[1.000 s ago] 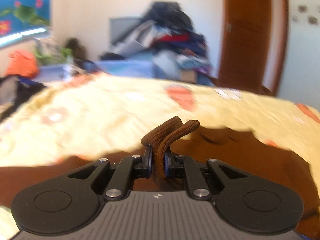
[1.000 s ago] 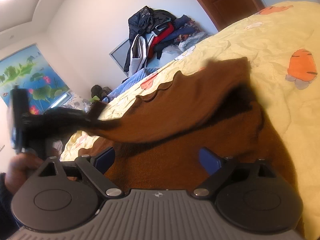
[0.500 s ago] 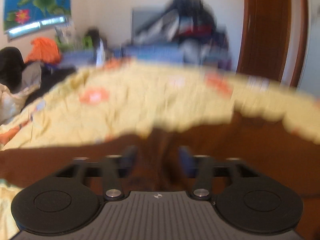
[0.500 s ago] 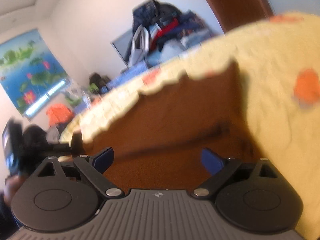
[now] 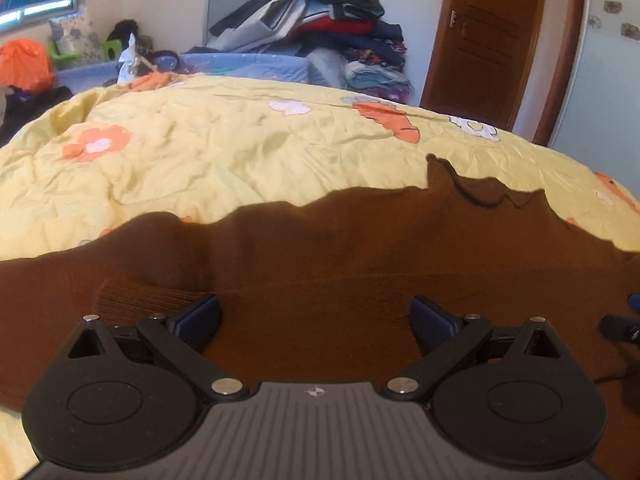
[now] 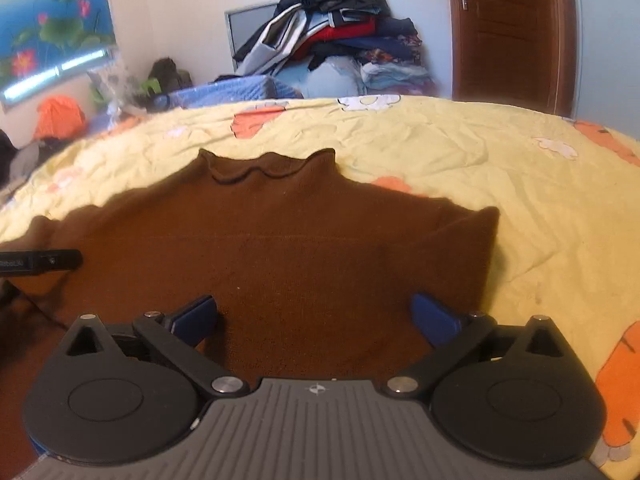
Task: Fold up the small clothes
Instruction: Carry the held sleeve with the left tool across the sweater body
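yellow bed quilt (image 6: 500,168) carries the brown sweater (image 6: 280,240), spread flat, collar far. left gripper (image 5: 316,320) and right gripper (image 6: 314,318): jaws opening, spread wide above the sweater, gripping nothing.

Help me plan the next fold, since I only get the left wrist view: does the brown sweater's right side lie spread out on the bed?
Observer: No sleeve sticks out there. The brown sweater ends on the right in a straight slanted edge on the yellow quilt.
Operator: And the right gripper?
Observer: The right gripper is over the sweater's near part, its fingers opening wide. They grip nothing, and the fabric lies loose beneath them.
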Action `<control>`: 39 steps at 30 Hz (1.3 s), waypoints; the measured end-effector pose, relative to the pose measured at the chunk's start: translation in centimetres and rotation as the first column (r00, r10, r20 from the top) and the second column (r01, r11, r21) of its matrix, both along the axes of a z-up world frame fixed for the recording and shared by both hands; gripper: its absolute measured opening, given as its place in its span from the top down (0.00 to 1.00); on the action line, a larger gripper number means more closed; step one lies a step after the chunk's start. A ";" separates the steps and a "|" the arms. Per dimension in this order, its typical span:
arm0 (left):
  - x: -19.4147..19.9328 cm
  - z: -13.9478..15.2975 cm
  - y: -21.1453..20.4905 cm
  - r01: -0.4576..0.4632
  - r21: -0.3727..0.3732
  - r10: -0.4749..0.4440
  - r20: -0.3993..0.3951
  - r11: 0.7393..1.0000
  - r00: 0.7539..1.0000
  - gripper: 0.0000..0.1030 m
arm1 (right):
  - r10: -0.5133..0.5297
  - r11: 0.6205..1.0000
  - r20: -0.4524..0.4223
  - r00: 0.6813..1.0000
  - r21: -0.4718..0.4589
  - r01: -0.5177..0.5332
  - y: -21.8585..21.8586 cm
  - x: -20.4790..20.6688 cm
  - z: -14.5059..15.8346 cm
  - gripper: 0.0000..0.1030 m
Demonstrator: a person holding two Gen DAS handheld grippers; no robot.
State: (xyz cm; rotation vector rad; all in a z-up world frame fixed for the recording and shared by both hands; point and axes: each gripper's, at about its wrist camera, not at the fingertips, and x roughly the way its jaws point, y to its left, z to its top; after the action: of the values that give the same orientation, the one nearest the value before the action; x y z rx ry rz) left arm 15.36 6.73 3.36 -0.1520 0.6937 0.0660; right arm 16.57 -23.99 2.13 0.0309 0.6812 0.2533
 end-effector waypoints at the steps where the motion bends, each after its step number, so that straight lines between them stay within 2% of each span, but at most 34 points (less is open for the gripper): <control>1: -0.5 -0.1 1.0 -0.021 -0.013 0.021 0.016 1.000 1.000 0.01 | 0.000 1.000 0.000 1.000 -0.025 0.000 0.4 0.0 -0.1 0.00; 4: -4.8 1.0 5.5 -0.150 -0.094 0.159 0.097 0.984 0.982 0.01 | 0.002 0.999 0.003 1.000 -0.042 -0.001 0.5 -0.1 0.4 0.00; 6: -8.0 1.5 10.0 -0.256 -0.199 0.281 0.111 0.946 0.953 0.01 | 0.000 1.000 0.008 1.000 -0.012 0.000 -0.1 -0.2 0.6 0.00; 7: -9.7 1.4 12.7 -0.321 -0.257 0.355 0.099 0.912 0.930 0.01 | 0.001 1.000 0.010 1.000 0.001 -0.001 -0.3 -0.3 0.7 0.00; 8: -11.4 1.2 15.4 -0.390 -0.319 0.432 0.073 0.864 0.899 0.01 | 0.000 1.000 0.012 1.000 0.011 0.000 -0.4 -0.2 0.7 0.00; 9: -13.2 0.5 18.5 -0.453 -0.385 0.505 0.040 0.804 0.862 0.01 | 0.000 1.000 0.013 1.000 0.019 -0.001 -0.5 -0.2 0.8 0.00; 12: -18.0 -1.4 26.0 -0.583 -0.570 0.677 -0.064 0.579 0.734 0.01 | 0.000 1.000 0.016 1.000 0.022 -0.001 -0.5 -0.3 0.8 0.00; 13: -19.5 -1.8 27.9 -0.572 -0.633 0.705 -0.058 0.522 0.707 0.01 | 0.000 1.000 0.016 1.000 0.017 0.000 -0.4 -0.3 0.8 0.00; 14: -20.6 -1.9 29.3 -0.578 -0.665 0.734 -0.067 0.473 0.676 0.01 | 0.000 1.000 0.017 1.000 0.012 0.000 -0.3 -0.4 0.8 0.00; 15: -21.3 -1.9 30.5 -0.590 -0.678 0.756 -0.076 0.438 0.650 0.01 | -0.002 1.000 0.017 1.000 0.007 0.001 -0.3 -0.5 0.8 0.00; 17: -22.2 -2.1 32.2 -0.600 -0.683 0.780 -0.071 0.416 0.621 0.01 | -0.004 1.000 0.018 1.000 0.000 0.004 -0.1 -0.5 0.9 0.00; 19: -22.2 -2.3 32.8 -0.593 -0.680 0.779 -0.052 0.430 0.625 0.02 | -0.004 1.000 0.018 1.000 -0.005 0.005 0.0 -0.5 0.9 0.00; 21: -21.2 -2.1 32.5 -0.613 -0.639 0.776 -0.039 0.465 0.629 0.09 | -0.005 1.000 0.017 1.000 -0.009 0.005 0.0 -0.4 0.9 0.00; 22: -20.6 -2.0 32.3 -0.627 -0.608 0.771 -0.039 0.487 0.636 0.28 | -0.005 1.000 0.017 1.000 -0.009 0.005 0.0 -0.4 0.9 0.00; 23: -19.7 -1.9 32.0 -0.642 -0.575 0.762 -0.049 0.507 0.645 0.62 | -0.005 1.000 0.017 1.000 -0.007 0.005 0.0 -0.4 0.9 0.00; 25: -19.0 -2.4 31.7 -0.678 -0.515 0.756 -0.086 0.524 0.649 0.87 | -0.005 1.000 0.018 1.000 -0.005 0.005 0.0 -0.4 0.9 0.00; 27: -18.9 -2.1 31.3 -0.687 -0.490 0.760 -0.071 0.537 0.646 0.89 | -0.005 1.000 0.018 1.000 -0.004 0.005 0.0 -0.4 0.9 0.00; 28: -19.0 -1.8 30.7 -0.693 -0.472 0.764 -0.063 0.544 0.642 0.94 | -0.005 1.000 0.018 1.000 -0.004 0.005 0.0 -0.4 0.9 0.00; 29: -18.9 -1.3 30.2 -0.700 -0.452 0.767 -0.053 0.553 0.639 0.95 | -0.005 1.000 0.018 1.000 -0.001 0.005 0.0 -0.4 0.9 0.00; 30: -18.5 -0.7 29.5 -0.703 -0.434 0.769 -0.035 0.563 0.638 0.95 | -0.006 1.000 0.019 1.000 0.002 0.006 -0.1 -0.4 0.9 0.00; 31: -18.1 0.3 28.6 -0.691 -0.424 0.762 -0.005 0.585 0.648 0.96 | -0.006 1.000 0.019 1.000 0.007 0.006 -0.2 -0.4 0.9 0.00; 32: -17.5 1.4 27.2 -0.666 -0.416 0.742 0.033 0.619 0.670 0.96 | -0.007 1.000 0.020 1.000 0.012 0.006 -0.2 -0.4 0.9 0.00; 33: -16.6 2.6 25.5 -0.629 -0.401 0.708 0.074 0.666 0.702 0.96 | -0.007 1.000 0.021 1.000 0.018 0.006 -0.3 -0.4 0.9 0.00; 35: -14.2 5.0 20.6 -0.515 -0.355 0.595 0.163 0.780 0.787 0.96 | -0.008 1.000 0.022 1.000 0.029 0.008 -0.4 -0.4 0.9 0.00; 37: -11.7 6.9 14.4 -0.351 -0.296 0.426 0.246 0.888 0.871 0.96 | -0.011 0.999 0.023 1.000 0.043 0.010 -0.6 -0.5 0.9 0.00; 38: -10.6 7.4 11.0 -0.262 -0.261 0.331 0.272 0.929 0.904 0.96 | -0.012 0.999 0.024 1.000 0.051 0.010 -0.7 -0.5 0.9 0.00; 39: -9.6 7.6 7.6 -0.164 -0.229 0.227 0.283 0.959 0.932 0.96 | -0.013 0.998 0.025 1.000 0.060 0.011 -0.8 -0.6 0.9 0.00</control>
State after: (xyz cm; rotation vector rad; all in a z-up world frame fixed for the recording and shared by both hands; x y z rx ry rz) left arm 5.81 14.37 10.94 -0.4190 0.3697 0.1609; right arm 16.01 -24.79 3.04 0.0887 0.6482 0.2623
